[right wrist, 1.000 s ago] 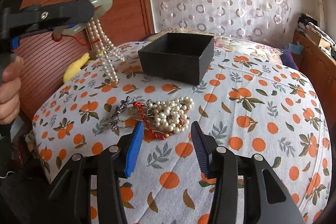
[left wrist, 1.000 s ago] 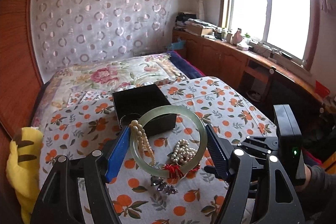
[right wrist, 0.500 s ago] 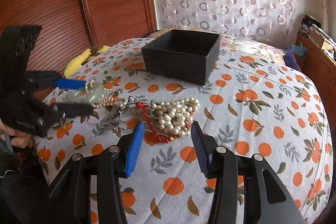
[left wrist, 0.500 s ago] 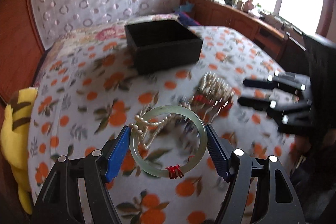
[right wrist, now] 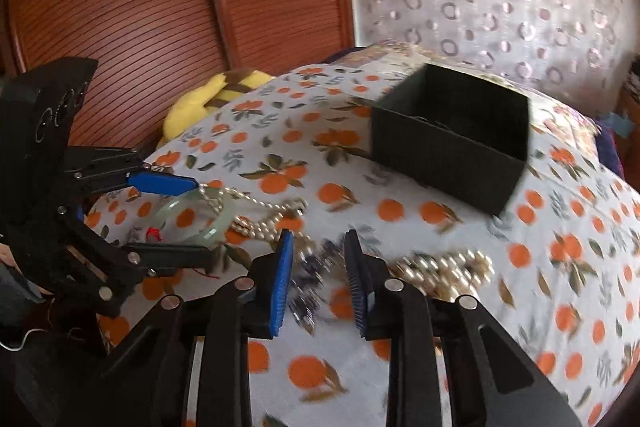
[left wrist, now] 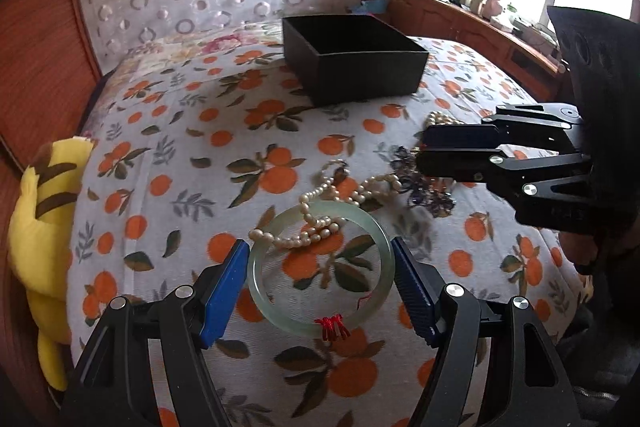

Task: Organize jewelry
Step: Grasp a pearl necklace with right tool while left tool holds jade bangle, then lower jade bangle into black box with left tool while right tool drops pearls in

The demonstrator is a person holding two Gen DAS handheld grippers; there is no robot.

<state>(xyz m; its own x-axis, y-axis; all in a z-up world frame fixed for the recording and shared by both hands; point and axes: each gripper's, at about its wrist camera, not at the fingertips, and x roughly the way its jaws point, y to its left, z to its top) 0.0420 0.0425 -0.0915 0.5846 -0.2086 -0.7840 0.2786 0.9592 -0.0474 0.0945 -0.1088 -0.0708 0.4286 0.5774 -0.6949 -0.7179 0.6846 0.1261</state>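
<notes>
My left gripper (left wrist: 320, 279) is shut on a pale green jade bangle (left wrist: 320, 206) with a red thread knot, low over the orange-print cloth. A pearl strand (left wrist: 316, 229) drapes over the bangle's far rim and trails onto the cloth. My right gripper (right wrist: 318, 279) is closing. A dark beaded ornament (right wrist: 306, 291), blurred, lies between its blue pads, and I see no pad pressing on it. A heap of pearls (right wrist: 444, 267) lies just right of it. The open black box (left wrist: 360, 75) stands farther back. The right gripper (left wrist: 422, 149) reaches in from the right in the left wrist view.
A yellow plush toy (left wrist: 40, 227) is wedged between the cloth's left edge and the wooden headboard (right wrist: 160, 7). A wooden sideboard (left wrist: 460, 19) with clutter runs under the window at the right. Bare cloth lies left of the box.
My left gripper has come down with the bangle, and the hanging pearl strand now rests on the cloth. My right gripper has shifted left from the pearl heap to the dark ornament and its jaws have narrowed.
</notes>
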